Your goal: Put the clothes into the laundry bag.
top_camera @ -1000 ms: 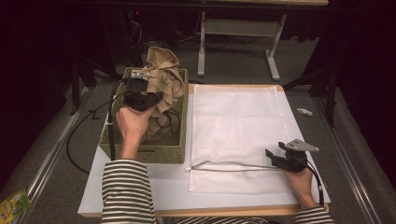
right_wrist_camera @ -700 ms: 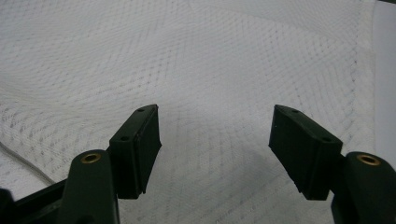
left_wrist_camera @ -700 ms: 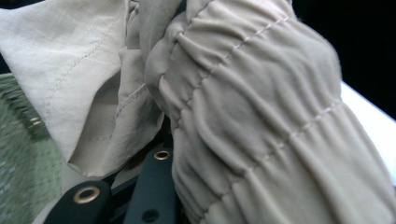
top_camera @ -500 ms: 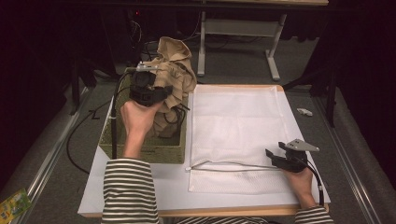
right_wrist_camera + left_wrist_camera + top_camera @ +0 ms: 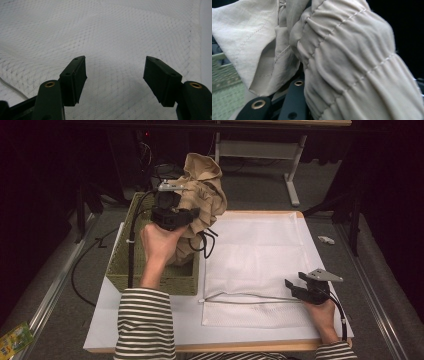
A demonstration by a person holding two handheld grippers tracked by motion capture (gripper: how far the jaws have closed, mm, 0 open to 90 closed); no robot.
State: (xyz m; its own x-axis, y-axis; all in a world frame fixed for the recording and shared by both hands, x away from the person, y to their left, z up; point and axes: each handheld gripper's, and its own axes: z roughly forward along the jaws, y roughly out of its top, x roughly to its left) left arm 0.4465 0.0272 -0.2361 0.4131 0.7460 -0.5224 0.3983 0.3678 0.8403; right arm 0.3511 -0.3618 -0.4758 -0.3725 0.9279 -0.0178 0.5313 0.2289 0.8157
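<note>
A beige garment [image 5: 206, 190] with a gathered waistband [image 5: 352, 62] hangs bunched above the green woven basket [image 5: 150, 281] at the table's left. My left gripper [image 5: 186, 215] is shut on it, and the cloth drapes over and hides one jaw. Its lower part still reaches down into the basket. A white mesh bag [image 5: 260, 252] lies flat to the right of the basket. My right gripper [image 5: 291, 287] rests at the bag's front right corner. In the right gripper view this gripper [image 5: 115, 75] is open, with just mesh [image 5: 105, 32] between the jaws.
The bag's front edge [image 5: 250, 296] lies raised as a thin line near the table's front. A black cable [image 5: 131, 245] trails over the basket's left side. A small white object [image 5: 325, 240] lies on the floor at right, and a yellow-green packet [image 5: 15, 340] at bottom left.
My left gripper has risen and moved away from the person, pulling the beige garment higher out of the basket. The right gripper has stayed put.
</note>
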